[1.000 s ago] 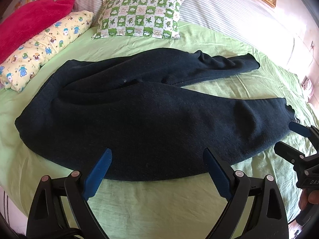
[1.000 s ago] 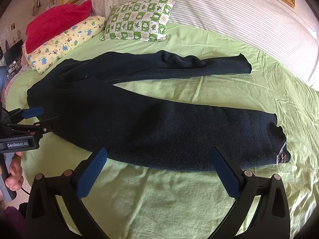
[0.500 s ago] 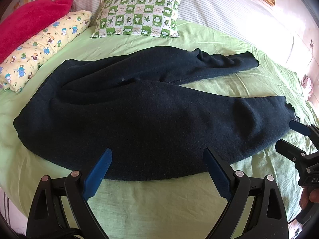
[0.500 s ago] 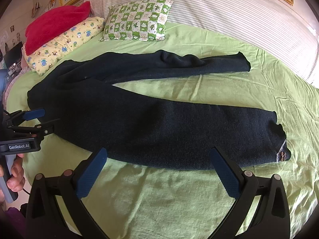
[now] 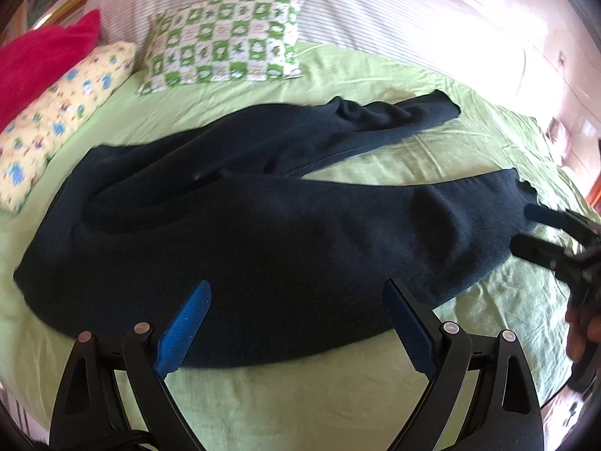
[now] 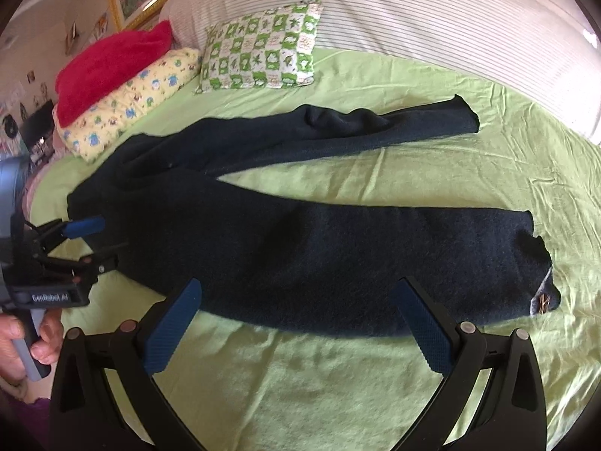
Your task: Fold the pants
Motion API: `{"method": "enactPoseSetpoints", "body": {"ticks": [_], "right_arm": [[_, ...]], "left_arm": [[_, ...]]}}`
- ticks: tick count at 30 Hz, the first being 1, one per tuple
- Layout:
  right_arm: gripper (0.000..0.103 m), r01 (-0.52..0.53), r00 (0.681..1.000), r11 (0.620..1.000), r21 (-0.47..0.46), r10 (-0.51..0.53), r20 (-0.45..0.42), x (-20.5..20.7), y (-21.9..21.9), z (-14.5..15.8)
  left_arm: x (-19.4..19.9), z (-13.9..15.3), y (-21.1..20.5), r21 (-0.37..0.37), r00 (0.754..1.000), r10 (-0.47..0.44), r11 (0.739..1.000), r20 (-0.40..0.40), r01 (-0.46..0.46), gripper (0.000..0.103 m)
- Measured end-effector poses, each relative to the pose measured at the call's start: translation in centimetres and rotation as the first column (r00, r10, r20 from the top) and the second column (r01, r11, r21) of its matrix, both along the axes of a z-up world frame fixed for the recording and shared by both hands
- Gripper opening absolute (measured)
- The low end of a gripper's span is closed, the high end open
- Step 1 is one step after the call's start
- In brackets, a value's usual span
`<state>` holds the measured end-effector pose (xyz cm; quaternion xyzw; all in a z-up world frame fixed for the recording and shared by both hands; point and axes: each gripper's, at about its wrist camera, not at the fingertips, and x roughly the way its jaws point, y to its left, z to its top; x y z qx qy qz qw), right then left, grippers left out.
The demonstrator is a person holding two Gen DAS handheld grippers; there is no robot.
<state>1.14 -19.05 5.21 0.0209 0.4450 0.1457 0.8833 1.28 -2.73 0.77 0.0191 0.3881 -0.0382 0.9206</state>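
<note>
Pants (image 5: 263,233): dark navy, spread flat across the light green bedsheet (image 5: 300,398), two legs forking apart toward the right
Near leg: wide, runs to a hem at the right, small tag at that corner (image 6: 542,302)
Far leg: narrower, wrinkled, angles toward the striped bolster (image 6: 413,11)
Waist end: lies at the left, near the yellow patterned pillow (image 6: 131,105)
Left gripper (image 5: 296,323): jaws spread wide, nothing between them, poised over the near edge of the pants around the seat; blue pads (image 5: 184,327) overlap the fabric in its own view, contact cannot be told
Right gripper (image 6: 300,327): jaws spread wide, empty, poised over the near edge of the near leg
Cross views: right gripper shows at the hem end in the left view; left gripper shows beside the waist in the right view, held by a hand (image 6: 22,342)
Other pillows: green checked pillow (image 5: 225,37) and red pillow (image 6: 109,67) at the head of the bed, apart from the pants
</note>
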Motion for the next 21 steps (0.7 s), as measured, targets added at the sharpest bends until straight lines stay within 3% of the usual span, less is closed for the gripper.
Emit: {"method": "enactPoseSetpoints", "body": {"ticks": [4, 7, 16, 21], "right_arm": [[0.103, 0.032, 0.998, 0.998, 0.047, -0.029, -0.059, 1.5, -1.7, 0.0], [0.103, 0.048, 0.995, 0.995, 0.083, -0.040, -0.094, 2.9, -3.0, 0.0], [0.103, 0.067, 0.998, 0.987, 0.149, -0.064, -0.020, 5.9, -5.8, 1.7], [0.103, 0.102, 0.995, 0.983, 0.153, -0.098, -0.035, 8.7, -7.7, 2.2]], "left_arm": [[1.7, 0.5, -0.6, 0.046, 0.999, -0.032, 0.998, -0.034, 0.033, 0.094], [3.2, 0.9, -0.7, 0.035, 0.998, -0.047, 0.998, -0.048, 0.049, 0.094], [6.7, 2.3, -1.0, 0.029, 0.996, -0.077, 0.997, -0.040, 0.078, 0.094], [9.3, 2.8, -1.3, 0.043, 0.994, -0.102, 0.994, -0.043, 0.104, 0.094]]}}
